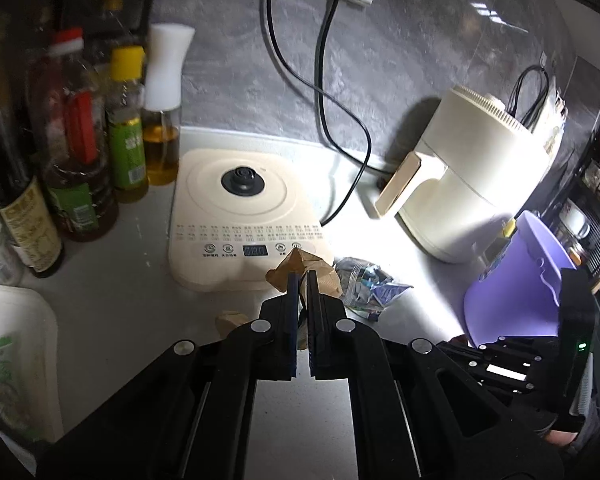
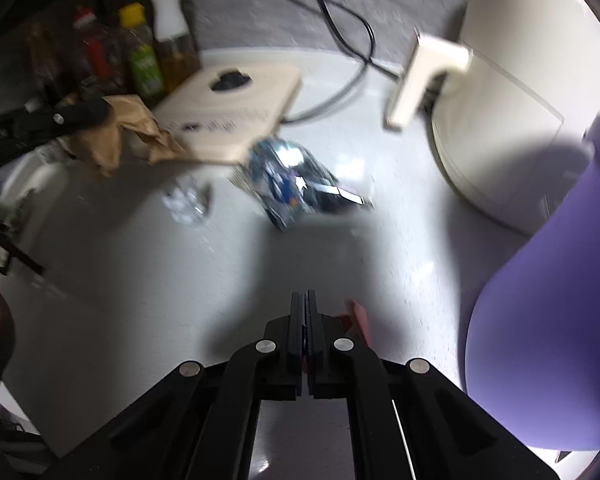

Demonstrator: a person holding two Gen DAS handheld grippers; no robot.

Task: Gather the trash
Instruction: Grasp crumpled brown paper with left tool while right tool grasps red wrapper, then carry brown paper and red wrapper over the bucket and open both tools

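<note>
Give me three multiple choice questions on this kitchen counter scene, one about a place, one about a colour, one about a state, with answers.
1. Where does the blue wrapper lie?
A. inside the bin
B. on the counter by the cooker
C. on the fryer

2. What colour is the bin?
A. purple
B. green
C. red

3. What is the left gripper doing?
A. hanging wide open
B. shut on a bottle
C. shut on brown paper

Answers: 1 B, the wrapper rests on the counter next to the cooker. 2 A, the bin wall is purple in both views. 3 C, the brown paper sits crumpled between its nearly closed fingers.
</note>
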